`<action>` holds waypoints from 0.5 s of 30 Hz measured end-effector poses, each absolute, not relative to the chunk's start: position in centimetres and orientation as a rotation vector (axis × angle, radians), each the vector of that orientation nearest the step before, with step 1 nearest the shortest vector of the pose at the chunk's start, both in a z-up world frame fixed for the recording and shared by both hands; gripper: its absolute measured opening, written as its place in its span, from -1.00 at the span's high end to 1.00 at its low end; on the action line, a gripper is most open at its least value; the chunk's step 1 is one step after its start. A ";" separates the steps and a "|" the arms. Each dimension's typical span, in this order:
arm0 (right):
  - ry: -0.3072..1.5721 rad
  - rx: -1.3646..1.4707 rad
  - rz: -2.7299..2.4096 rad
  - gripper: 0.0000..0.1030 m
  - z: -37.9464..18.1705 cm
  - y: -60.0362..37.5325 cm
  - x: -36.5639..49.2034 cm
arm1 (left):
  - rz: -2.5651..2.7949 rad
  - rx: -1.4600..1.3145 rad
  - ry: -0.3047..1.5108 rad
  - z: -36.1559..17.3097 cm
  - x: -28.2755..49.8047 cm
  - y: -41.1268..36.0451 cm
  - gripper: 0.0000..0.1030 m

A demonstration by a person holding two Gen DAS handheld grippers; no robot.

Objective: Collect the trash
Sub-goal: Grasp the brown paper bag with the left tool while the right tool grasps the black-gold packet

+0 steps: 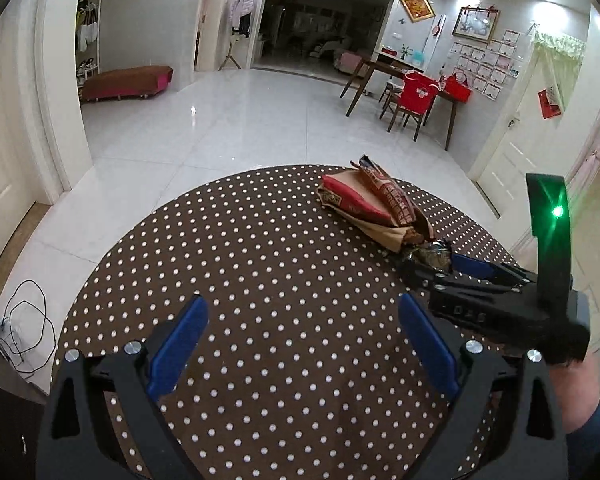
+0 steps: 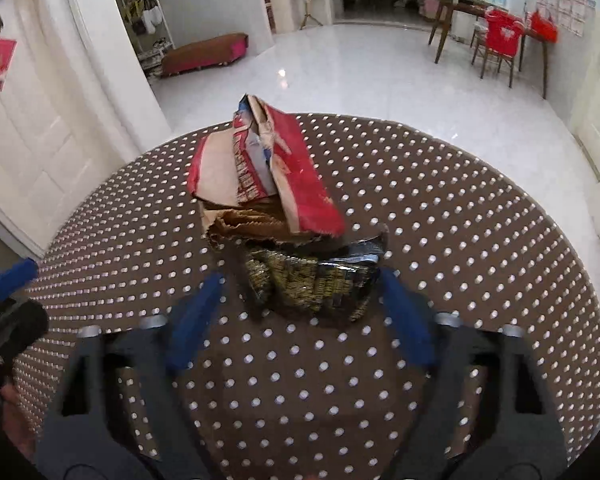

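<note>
While the left gripper (image 1: pixel 302 340) hangs spread and empty over the dotted table (image 1: pixel 260 240), the right gripper (image 2: pixel 300 304) brackets a crumpled wrapper (image 2: pixel 312 284) beside the paper bags (image 2: pixel 260 168); pad contact unclear.

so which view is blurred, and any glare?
Right wrist view: motion blur smears the claw, the wrapper and the dots of the tablecloth. Left wrist view: sharp, but a green LED flares, and ceiling lights glare on the floor.

Right gripper (image 2: pixel 300 300) motion-blurred; contact with foil wrapper (image 2: pixel 312 284) unclear.
</note>
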State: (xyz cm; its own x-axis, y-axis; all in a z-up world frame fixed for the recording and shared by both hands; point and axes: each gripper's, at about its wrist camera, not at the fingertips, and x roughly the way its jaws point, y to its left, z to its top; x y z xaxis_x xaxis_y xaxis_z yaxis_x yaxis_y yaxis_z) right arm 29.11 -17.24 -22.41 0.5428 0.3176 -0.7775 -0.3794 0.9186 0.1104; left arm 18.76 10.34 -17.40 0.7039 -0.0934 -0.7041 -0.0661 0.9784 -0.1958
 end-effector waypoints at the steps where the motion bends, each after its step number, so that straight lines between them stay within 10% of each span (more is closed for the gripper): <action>1: 0.906 -0.078 0.422 -0.21 -22.5 -17.0 29.1 | -0.017 -0.210 0.792 -17.4 19.4 10.2 -0.83; 15: 0.907 0.038 0.377 -0.12 -22.7 -25.0 24.8 | -0.087 -0.128 0.835 -18.2 29.7 3.2 -0.83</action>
State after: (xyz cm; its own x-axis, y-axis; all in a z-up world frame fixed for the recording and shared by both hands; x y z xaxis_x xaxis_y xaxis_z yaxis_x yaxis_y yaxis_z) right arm 24.79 -24.96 -22.71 0.5551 0.3355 -0.7611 -0.3036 0.9336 0.1901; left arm 29.73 3.18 -18.25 0.6686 -0.1269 -0.7327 0.0263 0.9888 -0.1472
